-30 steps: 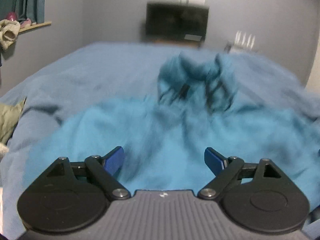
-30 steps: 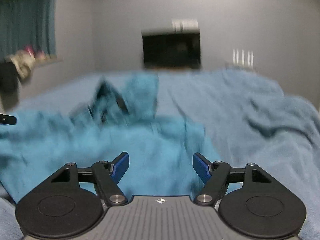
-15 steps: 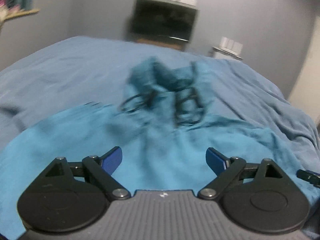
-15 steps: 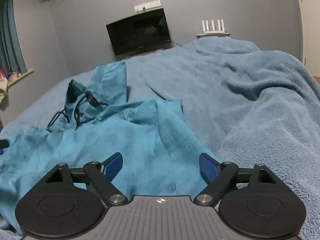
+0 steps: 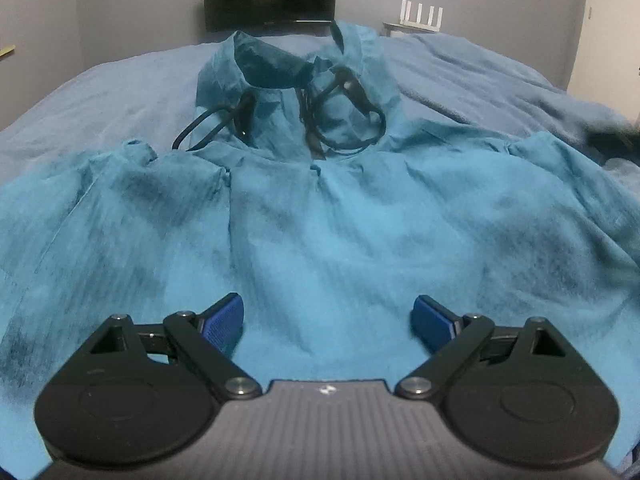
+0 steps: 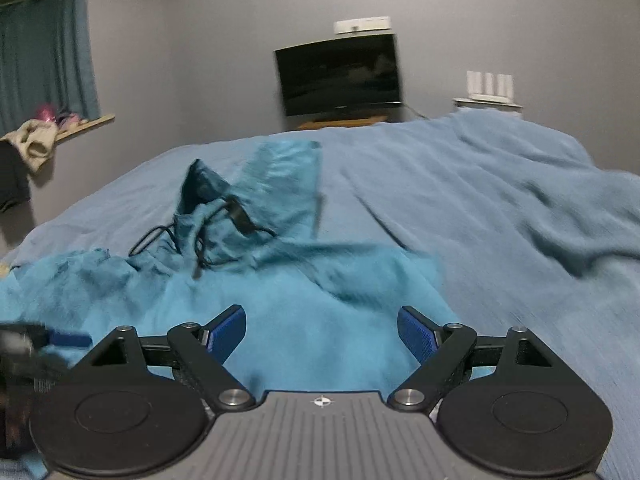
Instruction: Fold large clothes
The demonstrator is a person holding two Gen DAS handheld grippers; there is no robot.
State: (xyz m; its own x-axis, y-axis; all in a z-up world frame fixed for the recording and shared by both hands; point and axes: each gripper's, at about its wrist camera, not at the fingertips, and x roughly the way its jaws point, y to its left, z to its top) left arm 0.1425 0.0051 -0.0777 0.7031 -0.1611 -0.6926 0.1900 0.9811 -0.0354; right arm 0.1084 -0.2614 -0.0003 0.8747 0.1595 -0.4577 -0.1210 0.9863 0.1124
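Teal hoodie spread flat, rumpled; hood far end w/ black drawcords

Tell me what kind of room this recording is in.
Most likely a bedroom: the teal hoodie lies spread on a bed with a blue blanket, a dark TV faces it, and curtains hang at left.

A blue blanket is covering the bed, lying rumpled on the right. A dark TV is standing against the grey wall, with a white router sitting just right of it. Teal curtains are hanging at far left, beige cloth draping off the sill.
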